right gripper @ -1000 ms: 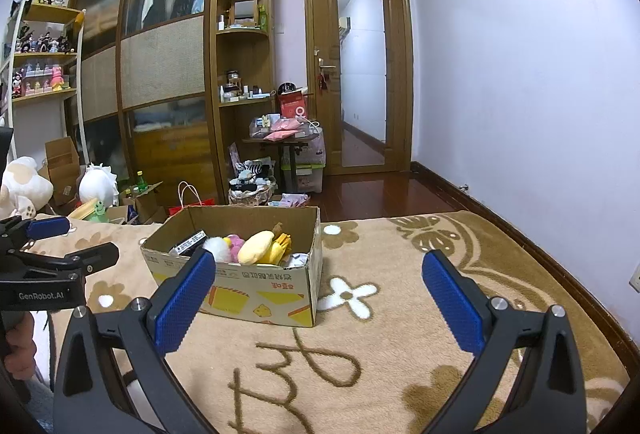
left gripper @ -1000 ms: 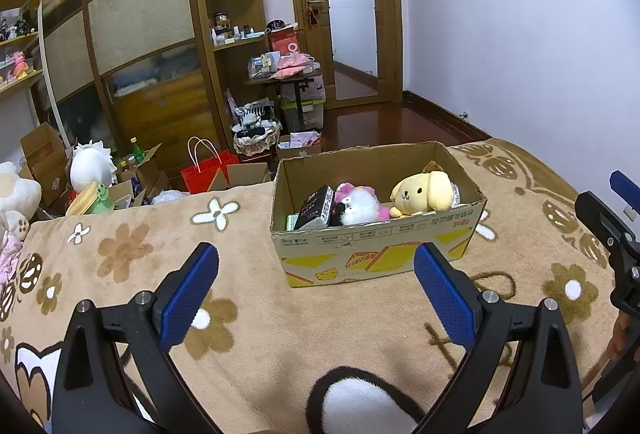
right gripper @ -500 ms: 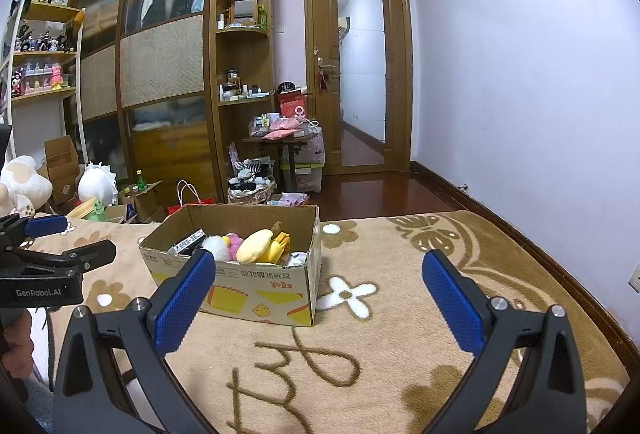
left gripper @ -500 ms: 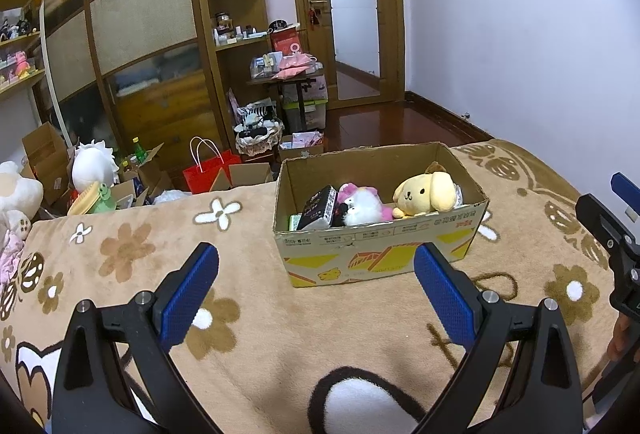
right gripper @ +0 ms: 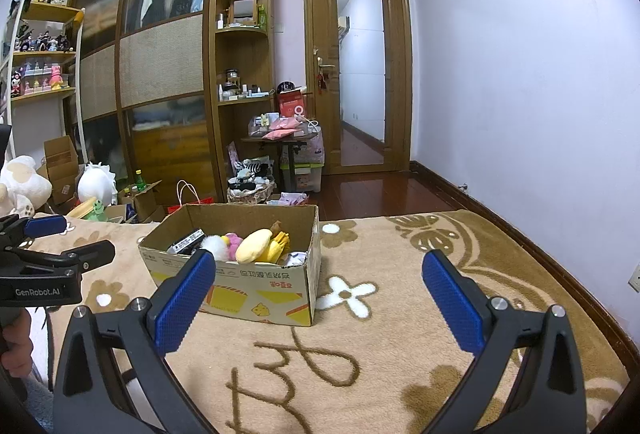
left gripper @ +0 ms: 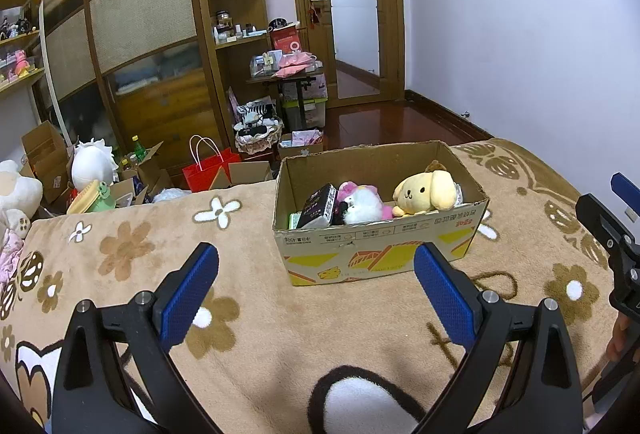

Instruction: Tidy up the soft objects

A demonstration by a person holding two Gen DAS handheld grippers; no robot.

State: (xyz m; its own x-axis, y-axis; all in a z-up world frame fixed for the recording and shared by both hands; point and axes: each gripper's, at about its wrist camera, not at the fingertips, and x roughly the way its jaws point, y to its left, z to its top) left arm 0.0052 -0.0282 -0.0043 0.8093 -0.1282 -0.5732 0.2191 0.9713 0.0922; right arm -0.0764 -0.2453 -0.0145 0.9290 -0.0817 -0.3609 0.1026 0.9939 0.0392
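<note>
A cardboard box [left gripper: 380, 254] stands on a beige flower-patterned blanket [left gripper: 248, 314]. Inside lie a yellow dog plush [left gripper: 424, 190], a white and pink plush [left gripper: 362, 200] and a black packet [left gripper: 318, 206]. My left gripper [left gripper: 316, 286] is open and empty, a little in front of the box. My right gripper [right gripper: 316, 298] is open and empty, to the right of the box [right gripper: 248, 286], where the yellow plush [right gripper: 254, 251] also shows. Each gripper appears at the edge of the other's view: the right one [left gripper: 616, 226], the left one [right gripper: 60, 246].
Beyond the blanket's far edge lie a red bag [left gripper: 210, 170], open cartons [left gripper: 44, 154], a white plush [left gripper: 92, 164] and a small loaded table [left gripper: 292, 82]. Wardrobes and shelves fill the left wall. A white wall runs along the right.
Both grippers have stayed open and nearly still. The left view has drifted very slightly; the box and plush toys have not moved.
</note>
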